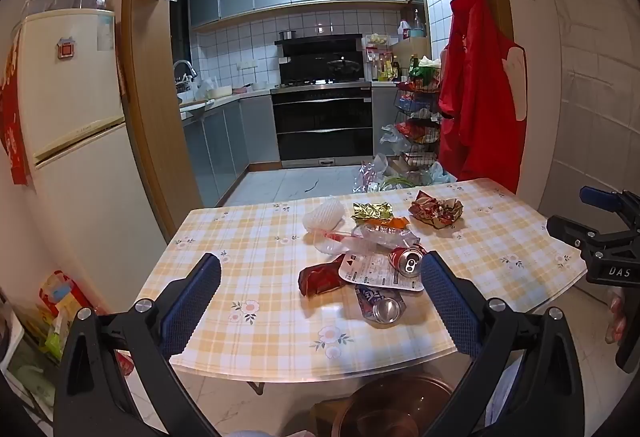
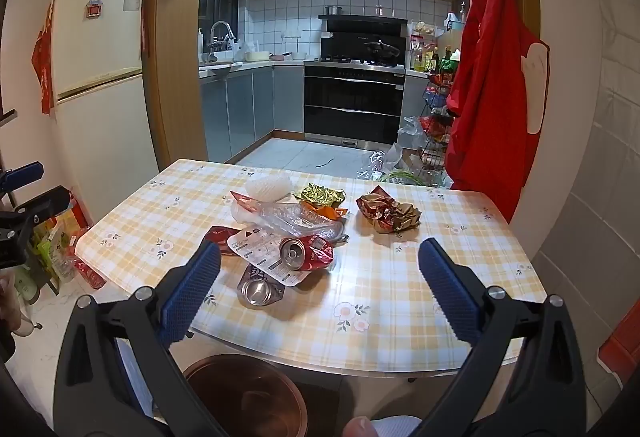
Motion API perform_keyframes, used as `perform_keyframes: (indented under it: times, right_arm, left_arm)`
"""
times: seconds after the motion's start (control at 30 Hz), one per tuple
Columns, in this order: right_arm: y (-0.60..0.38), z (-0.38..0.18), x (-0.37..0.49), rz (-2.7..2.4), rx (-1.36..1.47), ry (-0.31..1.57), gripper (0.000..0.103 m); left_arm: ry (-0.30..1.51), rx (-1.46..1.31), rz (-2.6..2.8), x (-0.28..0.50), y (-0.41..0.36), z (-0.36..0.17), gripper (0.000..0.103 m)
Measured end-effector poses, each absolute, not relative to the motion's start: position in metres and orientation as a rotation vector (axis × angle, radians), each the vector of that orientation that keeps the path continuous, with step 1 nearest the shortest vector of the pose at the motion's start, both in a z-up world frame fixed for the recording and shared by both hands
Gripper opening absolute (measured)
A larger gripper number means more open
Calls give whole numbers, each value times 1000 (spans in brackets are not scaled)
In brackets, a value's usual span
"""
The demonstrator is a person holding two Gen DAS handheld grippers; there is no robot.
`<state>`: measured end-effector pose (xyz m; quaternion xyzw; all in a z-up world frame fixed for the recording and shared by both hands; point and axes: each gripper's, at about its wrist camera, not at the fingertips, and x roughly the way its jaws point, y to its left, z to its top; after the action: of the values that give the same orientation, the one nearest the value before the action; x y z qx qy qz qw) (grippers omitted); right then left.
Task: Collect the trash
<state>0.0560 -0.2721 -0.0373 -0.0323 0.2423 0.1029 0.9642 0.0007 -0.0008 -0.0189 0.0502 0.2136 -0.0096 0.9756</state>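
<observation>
The brown bin [image 2: 246,401] under the near edge of the table [image 2: 400,317] is partly cut off, its inside too dim to make out. Both the left gripper [image 1: 320,277] and the right gripper [image 2: 320,269] gape wide and hold nothing. On the checked, glossy tablecloth lies a heap of crumpled trash: a crushed red can [image 2: 306,253] on its side, mouth toward the cameras, above a flattened purple can [image 2: 260,289].

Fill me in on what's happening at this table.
A person holds a gripper in each hand over a checked table strewn with trash. Both the left gripper and right gripper are open and hold nothing. A crushed red can, a flattened silver can, a white label sheet, clear plastic and crumpled wrappers lie untouched. A brown bin waits below the table edge. Nothing has been picked up yet.
</observation>
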Motion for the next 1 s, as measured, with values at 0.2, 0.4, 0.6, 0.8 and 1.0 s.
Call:
perform_keyframes:
  times: [0.2, 0.4, 0.6, 0.8, 1.0]
  right_arm:
    - [-272, -38, 55, 208, -65, 489, 98]
    - [-272, -39, 56, 209, -64, 492, 98]
    - [-272, -39, 56, 209, -64, 493, 98]
    - [-271, -39, 57, 209, -63, 495, 98]
    - [-272, -45, 59, 207, -62, 501, 98]
  left_arm:
    - [432, 99, -19, 1, -1, -19, 98]
    - [434, 97, -19, 1, 0, -20, 98]
    - [435, 94, -19, 0, 0, -20, 98]
    - [440, 85, -33, 0, -1, -21, 98]
    - [451, 69, -40, 4, 3, -23, 98]
